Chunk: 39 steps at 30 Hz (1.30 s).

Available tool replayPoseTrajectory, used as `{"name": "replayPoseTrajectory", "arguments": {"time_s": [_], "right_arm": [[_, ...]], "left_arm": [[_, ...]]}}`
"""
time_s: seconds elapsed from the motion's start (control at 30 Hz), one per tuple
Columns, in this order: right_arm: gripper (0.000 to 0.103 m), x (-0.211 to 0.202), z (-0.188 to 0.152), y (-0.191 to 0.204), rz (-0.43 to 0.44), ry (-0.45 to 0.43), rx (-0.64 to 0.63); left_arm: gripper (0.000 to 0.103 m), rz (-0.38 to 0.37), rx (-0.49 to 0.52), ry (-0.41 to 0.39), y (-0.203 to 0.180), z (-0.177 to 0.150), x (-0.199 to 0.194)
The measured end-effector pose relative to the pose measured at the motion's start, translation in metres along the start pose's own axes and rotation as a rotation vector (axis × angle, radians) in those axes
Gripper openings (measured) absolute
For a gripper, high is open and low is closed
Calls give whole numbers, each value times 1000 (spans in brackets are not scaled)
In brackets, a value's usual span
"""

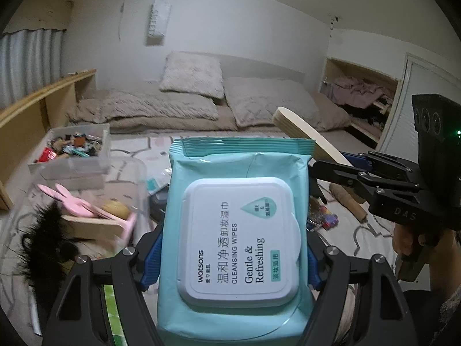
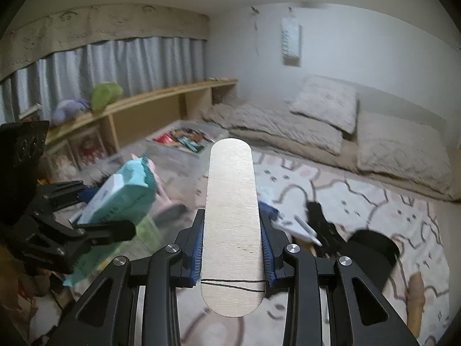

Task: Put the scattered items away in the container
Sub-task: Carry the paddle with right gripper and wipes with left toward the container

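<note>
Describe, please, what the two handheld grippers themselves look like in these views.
Both the left gripper and the right gripper are matte black, with angular linkage arms pierced by triangular cut-outs and joined by round silver pivot bolts. Their fingers carry ribbed blue pads. Seen from the left wrist, the right gripper's body shows embossed letters, three round sockets and a small green light. No cables show.

A patterned pale rug point(image 2: 360, 190) covers the floor. On it lie a clear bin of small packets point(image 1: 72, 155), a clear plastic container point(image 1: 126, 190), a wooden rolling pin point(image 1: 350, 203), a black cup on its side point(image 2: 374, 248), a white pen point(image 2: 305, 226), and beige bedding point(image 1: 178, 109) along the far wall.
</note>
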State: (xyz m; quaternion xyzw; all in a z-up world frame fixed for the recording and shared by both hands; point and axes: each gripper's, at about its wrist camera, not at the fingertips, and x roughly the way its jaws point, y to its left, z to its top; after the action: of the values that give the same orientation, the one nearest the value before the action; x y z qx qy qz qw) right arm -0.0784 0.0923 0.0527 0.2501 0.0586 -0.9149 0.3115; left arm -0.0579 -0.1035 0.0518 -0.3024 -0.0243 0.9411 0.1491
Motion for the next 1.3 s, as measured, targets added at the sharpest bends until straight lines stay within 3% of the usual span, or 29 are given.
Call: {"name": "replayPoseTrajectory", "arguments": {"time_s": [0.33, 0.63, 0.8, 0.97, 1.3], "right_arm": [[35, 24, 57, 54, 100, -13, -31], [35, 61, 76, 85, 155, 29, -14], [35, 90, 79, 98, 164, 74, -31], [35, 124, 80, 107, 238, 136, -85], [35, 220, 76, 130, 259, 342, -272]], "left_arm": [[77, 84, -74, -67, 64, 31, -44], [77, 163, -128, -100, 115, 32, -73], [77, 189, -168, -96, 141, 22, -81], [77, 209, -195, -71, 163, 10, -83], [77, 196, -244, 8, 191, -19, -69]]}}
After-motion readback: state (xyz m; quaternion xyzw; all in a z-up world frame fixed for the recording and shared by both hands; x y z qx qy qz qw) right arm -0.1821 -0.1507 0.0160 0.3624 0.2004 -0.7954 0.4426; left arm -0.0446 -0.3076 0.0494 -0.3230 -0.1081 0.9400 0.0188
